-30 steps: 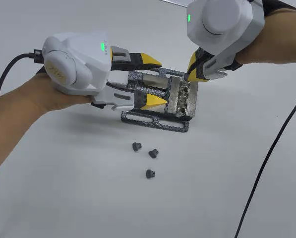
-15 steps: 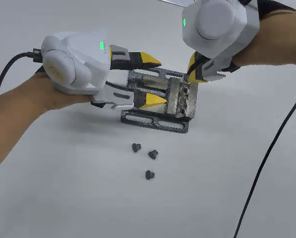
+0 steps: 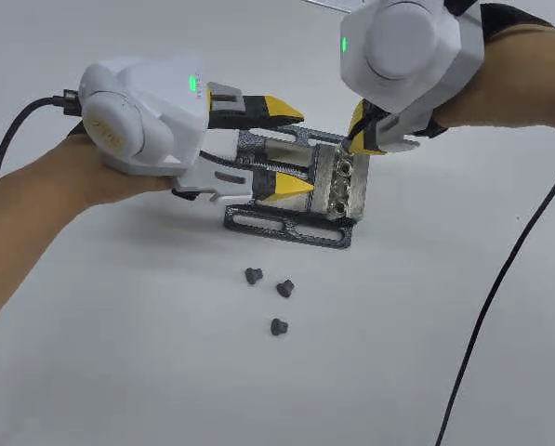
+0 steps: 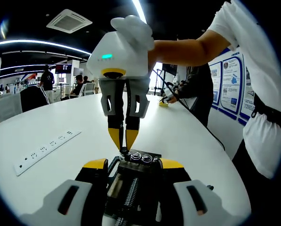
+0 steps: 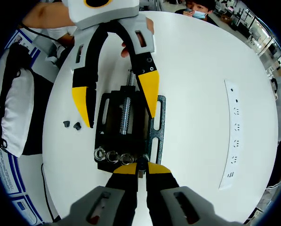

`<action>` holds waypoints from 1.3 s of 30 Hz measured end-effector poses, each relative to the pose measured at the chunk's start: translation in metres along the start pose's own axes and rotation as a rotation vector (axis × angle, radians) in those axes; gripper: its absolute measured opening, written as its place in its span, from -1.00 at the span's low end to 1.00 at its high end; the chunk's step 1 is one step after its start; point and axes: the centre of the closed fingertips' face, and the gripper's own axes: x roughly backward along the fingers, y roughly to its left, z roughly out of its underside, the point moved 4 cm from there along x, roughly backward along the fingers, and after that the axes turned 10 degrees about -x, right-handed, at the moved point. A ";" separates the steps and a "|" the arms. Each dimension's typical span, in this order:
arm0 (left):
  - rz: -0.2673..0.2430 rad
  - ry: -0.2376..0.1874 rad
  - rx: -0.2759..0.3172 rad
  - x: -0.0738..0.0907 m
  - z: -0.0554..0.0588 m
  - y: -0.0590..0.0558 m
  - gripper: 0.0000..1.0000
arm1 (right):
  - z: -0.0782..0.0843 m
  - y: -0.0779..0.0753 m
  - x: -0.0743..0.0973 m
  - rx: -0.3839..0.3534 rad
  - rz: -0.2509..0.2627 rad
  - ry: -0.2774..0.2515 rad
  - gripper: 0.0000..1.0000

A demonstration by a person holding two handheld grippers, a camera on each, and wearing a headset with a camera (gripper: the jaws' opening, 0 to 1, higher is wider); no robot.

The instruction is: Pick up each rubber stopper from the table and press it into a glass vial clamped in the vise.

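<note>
A dark metal vise point(image 3: 291, 229) stands mid-table with a row of glass vials point(image 3: 344, 181) clamped at its right end. My right gripper point(image 3: 355, 143) points down at the far end of that row, shut on a small black rubber stopper point(image 5: 141, 166) that sits at the mouth of the end vial. Beside it, three vials point(image 5: 113, 156) stand open. My left gripper point(image 3: 304, 151) is open, its yellow-tipped jaws on either side of the vise screw point(image 4: 129, 194). Three loose stoppers point(image 3: 278, 326) lie on the table in front of the vise.
A black cable point(image 3: 500, 279) trails down the right side of the white table, and another point(image 3: 17, 130) runs from the left gripper. A white power strip point(image 4: 46, 150) lies further along the table. People sit and stand in the room behind.
The right gripper has edged slightly left over the end vial. The left gripper, the vise and the loose stoppers have not moved.
</note>
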 end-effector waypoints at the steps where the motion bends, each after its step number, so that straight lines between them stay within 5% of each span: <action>1: 0.000 0.000 0.000 0.000 0.000 0.000 -0.20 | -0.001 0.000 0.000 0.007 0.002 0.003 -0.91; 17: -0.004 0.005 0.009 -0.002 0.002 0.004 -0.20 | -0.001 0.001 -0.003 -0.010 0.008 0.025 -0.92; 26: 0.004 0.012 0.003 -0.001 0.000 0.000 -0.20 | 0.000 0.001 0.000 -0.038 0.010 -0.043 -0.90; 39: 0.010 0.026 -0.014 0.004 -0.006 -0.010 -0.20 | 0.001 0.003 0.002 -0.056 0.017 -0.071 -0.88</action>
